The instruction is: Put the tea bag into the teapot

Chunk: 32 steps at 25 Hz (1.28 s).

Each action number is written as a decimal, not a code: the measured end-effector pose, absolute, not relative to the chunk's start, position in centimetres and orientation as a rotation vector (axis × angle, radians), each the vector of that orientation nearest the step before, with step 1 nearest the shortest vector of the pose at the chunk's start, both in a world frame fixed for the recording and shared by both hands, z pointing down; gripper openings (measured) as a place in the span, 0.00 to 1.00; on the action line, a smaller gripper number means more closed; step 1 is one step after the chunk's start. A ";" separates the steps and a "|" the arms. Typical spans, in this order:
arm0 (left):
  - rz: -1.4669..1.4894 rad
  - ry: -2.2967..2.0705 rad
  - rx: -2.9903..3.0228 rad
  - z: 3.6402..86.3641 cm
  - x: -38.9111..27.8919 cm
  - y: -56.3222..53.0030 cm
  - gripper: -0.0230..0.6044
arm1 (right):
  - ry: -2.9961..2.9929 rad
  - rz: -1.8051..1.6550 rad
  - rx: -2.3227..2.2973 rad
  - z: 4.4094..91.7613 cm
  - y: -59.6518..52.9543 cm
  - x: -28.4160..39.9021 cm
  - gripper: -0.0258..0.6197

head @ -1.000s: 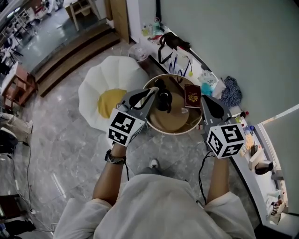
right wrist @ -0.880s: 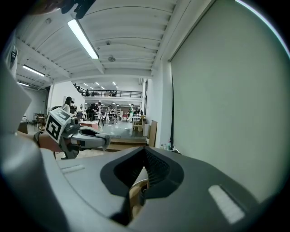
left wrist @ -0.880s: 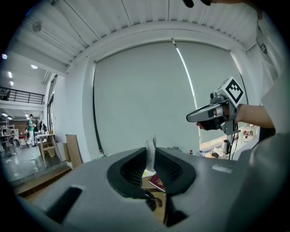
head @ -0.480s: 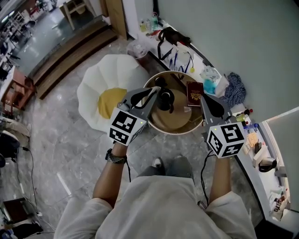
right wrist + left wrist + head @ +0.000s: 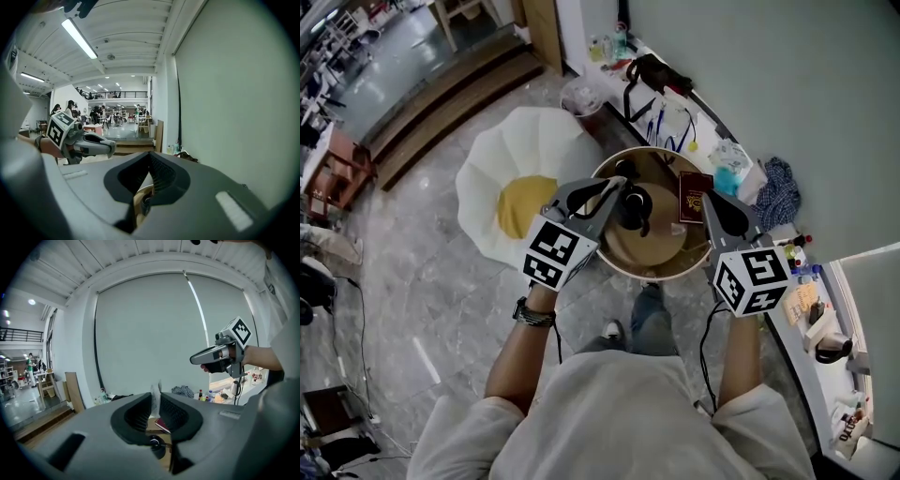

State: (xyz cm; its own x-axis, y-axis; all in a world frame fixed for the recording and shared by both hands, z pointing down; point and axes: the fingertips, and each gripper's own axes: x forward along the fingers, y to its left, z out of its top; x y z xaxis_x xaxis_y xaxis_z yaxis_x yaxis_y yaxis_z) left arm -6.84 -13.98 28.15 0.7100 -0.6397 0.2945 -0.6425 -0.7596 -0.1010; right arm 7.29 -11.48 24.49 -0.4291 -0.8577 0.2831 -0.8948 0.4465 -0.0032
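Note:
My left gripper (image 5: 620,183) hovers over the near left part of the round wooden table (image 5: 661,265), close to the black teapot (image 5: 631,205). In the left gripper view its jaws (image 5: 155,398) are shut on a thin white tea bag (image 5: 154,393) that sticks up between the pads. Below them the teapot (image 5: 157,446) shows. My right gripper (image 5: 709,199) is held at the table's right side, and its jaws (image 5: 150,158) are shut with nothing between them. It also appears in the air in the left gripper view (image 5: 196,360).
A dark red booklet (image 5: 691,196) lies on the table's far right. A white and yellow egg-shaped cushion (image 5: 517,192) lies on the floor to the left. A cluttered ledge (image 5: 727,169) with bottles, cloth and bags runs along the wall behind and to the right.
Both grippers have come forward and a little lower toward the table. A leg in jeans has stepped into view below the table's near edge.

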 end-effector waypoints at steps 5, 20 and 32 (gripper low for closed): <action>0.514 -1.100 2.866 29.2 -6.1 -16.3 0.11 | -2.471 0.241 1.497 25.3 -13.9 8.0 0.05; 0.579 -1.060 2.800 34.0 -3.4 -22.2 0.11 | -2.429 0.350 1.440 30.7 -20.1 9.8 0.05; 0.654 -0.997 2.753 40.0 -1.4 -25.3 0.11 | -2.390 0.447 1.406 35.7 -22.7 10.9 0.05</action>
State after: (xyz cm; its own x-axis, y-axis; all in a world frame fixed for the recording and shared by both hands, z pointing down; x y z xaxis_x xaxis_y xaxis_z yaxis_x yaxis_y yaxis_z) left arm -1.44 -25.33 39.98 0.6855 -0.5763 0.4449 -0.6376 -0.7702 -0.0154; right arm 10.86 -22.66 35.73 -0.4579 -0.7764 0.4330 -0.8805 0.4634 -0.1002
